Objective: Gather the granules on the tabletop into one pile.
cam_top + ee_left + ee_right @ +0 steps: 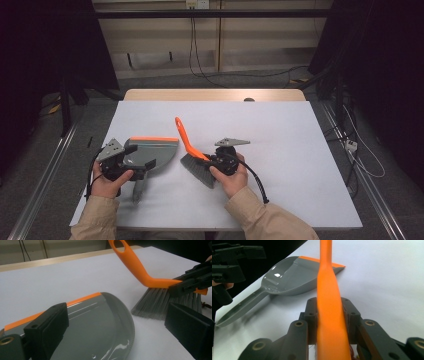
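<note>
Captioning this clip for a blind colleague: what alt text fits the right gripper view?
The right gripper clamps the orange handle of a brush, which runs up the middle. Behind lies a grey dustpan with an orange lip on the white table.

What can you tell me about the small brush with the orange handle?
The brush has a curved orange handle that looks like plastic, with a hanging hole at its far end, and a fan of grey bristles. The right gripper is shut on the orange back just above the bristles. The bristle tips seem to touch the white table, and the handle slants up and away from the person. It sits right of the grey dustpan, apart from it.
</note>
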The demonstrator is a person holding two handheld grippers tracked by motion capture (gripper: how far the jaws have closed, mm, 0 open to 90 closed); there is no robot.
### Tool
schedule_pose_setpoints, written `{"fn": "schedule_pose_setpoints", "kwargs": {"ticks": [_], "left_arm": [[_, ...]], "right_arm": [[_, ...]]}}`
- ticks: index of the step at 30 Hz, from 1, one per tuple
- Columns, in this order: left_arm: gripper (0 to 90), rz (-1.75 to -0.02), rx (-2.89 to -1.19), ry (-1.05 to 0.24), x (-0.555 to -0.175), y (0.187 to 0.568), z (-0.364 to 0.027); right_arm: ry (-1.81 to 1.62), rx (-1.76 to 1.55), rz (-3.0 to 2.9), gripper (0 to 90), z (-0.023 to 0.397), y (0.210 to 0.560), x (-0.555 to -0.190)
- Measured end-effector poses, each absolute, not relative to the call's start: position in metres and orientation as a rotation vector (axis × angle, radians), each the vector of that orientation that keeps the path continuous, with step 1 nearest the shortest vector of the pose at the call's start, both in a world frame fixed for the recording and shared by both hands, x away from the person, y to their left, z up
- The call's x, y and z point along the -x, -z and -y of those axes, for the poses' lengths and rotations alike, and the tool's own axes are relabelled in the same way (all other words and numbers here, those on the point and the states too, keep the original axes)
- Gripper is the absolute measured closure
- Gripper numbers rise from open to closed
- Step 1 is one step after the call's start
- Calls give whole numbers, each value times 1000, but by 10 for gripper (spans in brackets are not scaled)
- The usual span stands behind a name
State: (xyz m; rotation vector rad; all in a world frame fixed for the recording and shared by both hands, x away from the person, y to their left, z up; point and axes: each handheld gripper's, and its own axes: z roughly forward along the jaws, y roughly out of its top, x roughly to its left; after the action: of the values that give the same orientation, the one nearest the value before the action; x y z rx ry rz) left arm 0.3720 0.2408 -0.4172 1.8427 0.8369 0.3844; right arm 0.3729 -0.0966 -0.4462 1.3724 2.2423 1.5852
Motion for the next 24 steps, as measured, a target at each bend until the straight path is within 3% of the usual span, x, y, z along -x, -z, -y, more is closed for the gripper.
{"fn": "schedule_pose_setpoints", "kwargs": {"ticks": [24], "left_arm": [[54,-842,-1842,-382,-372,418,-240]], "right_arm": [[-1579,-1491,-2164,707,147,449,-366]]}}
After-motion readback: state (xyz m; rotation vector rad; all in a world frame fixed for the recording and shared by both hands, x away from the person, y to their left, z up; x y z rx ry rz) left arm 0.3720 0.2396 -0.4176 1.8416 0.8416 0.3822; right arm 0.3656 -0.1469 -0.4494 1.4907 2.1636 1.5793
